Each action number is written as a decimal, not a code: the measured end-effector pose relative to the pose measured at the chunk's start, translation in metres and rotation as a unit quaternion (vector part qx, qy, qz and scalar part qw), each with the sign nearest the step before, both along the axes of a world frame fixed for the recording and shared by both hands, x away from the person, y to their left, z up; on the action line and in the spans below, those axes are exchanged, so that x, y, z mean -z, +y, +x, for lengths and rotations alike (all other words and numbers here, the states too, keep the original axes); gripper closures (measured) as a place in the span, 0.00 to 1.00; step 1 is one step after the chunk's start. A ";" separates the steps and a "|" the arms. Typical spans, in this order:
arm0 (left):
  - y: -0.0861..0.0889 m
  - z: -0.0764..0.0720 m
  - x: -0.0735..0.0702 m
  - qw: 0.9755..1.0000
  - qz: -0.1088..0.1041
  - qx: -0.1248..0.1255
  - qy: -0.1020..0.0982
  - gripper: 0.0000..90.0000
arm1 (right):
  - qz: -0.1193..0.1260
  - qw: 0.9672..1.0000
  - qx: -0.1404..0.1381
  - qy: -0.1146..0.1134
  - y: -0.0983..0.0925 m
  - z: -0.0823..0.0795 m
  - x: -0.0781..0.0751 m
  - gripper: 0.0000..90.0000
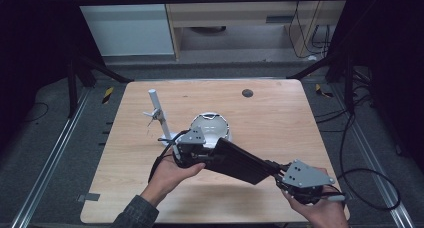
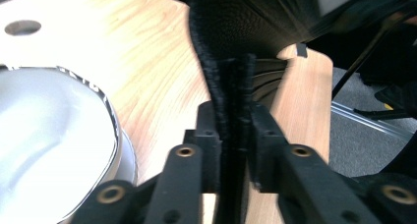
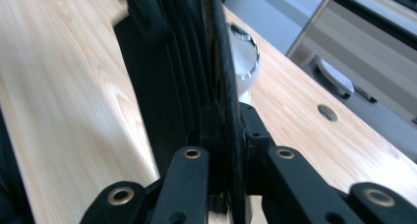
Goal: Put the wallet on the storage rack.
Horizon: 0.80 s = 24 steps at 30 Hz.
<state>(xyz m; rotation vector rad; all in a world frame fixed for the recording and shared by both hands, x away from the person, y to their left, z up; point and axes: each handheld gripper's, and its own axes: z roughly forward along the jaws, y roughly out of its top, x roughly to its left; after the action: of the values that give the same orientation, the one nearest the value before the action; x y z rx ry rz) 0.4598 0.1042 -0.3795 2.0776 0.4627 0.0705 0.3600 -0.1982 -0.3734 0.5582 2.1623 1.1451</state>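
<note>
Black flat folder-like case (image 1: pixel 239 161) is hanging above the near middle of the surface (image 1: pixel 280 113), tilting from upper left down to lower right, held at both ends. It looks like a leather-textured cover with ribbed or pleated inner layers, though the close views are too tight to be sure what it is.

Left hand-held gripper (image 1: pixel 196 149) is grasping the left end of the case; in the left gripper view the jaws are pinching a thick stitched edge of the case (image 2: pixel 235 86), pads pressing on both sides. The left hand (image 1: pixel 170 175) is wrapping the gripper body from below, a grey sleeve coming in from the near edge.

Right hand-held gripper (image 1: pixel 280 175) is clenching the case's right near corner; in the right gripper view the jaws are closing on a thin black edge (image 3: pixel 223 62) with the pleated layers fanning off to the left of it. The right hand (image 1: pixel 315 208) is sitting at the near right edge of the surface, the grey three-cornered plate on top, a cable trailing off to the right.

Just behind the case's left end, a white bowl (image 1: pixel 212 127) with a dark rim line is sitting on the surface, partly covered by the left hand-held gripper. Left of the bowl, a small white stand (image 1: pixel 159 115) with an upright tube is standing. A dark round hole (image 1: pixel 247 93) is showing on the far side of the surface.
</note>
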 end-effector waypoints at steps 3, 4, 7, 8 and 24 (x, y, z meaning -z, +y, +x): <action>-0.002 -0.004 -0.005 1.000 0.019 -0.002 -0.013 0.88 | -0.003 1.000 0.002 0.003 -0.002 0.002 0.006 0.92; -0.003 -0.005 -0.006 1.000 0.021 -0.001 -0.015 0.88 | -0.002 1.000 0.002 0.004 -0.002 0.003 0.008 0.92; -0.003 -0.006 -0.009 1.000 0.025 -0.003 -0.016 0.89 | -0.002 1.000 -0.002 0.011 -0.004 0.005 0.016 0.89; -0.003 -0.006 -0.011 1.000 0.023 -0.004 -0.016 0.89 | -0.002 1.000 -0.002 0.011 -0.004 0.005 0.016 0.89; 0.025 -0.009 -0.069 0.996 0.040 -0.058 -0.057 0.89 | -0.013 0.996 0.034 0.079 -0.005 0.009 0.057 0.28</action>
<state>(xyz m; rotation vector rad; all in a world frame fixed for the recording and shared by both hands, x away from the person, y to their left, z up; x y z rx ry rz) 0.4505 0.1293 -0.3107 2.1103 0.5168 0.2786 0.3694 -0.2034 -0.4304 0.7262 2.2696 1.0658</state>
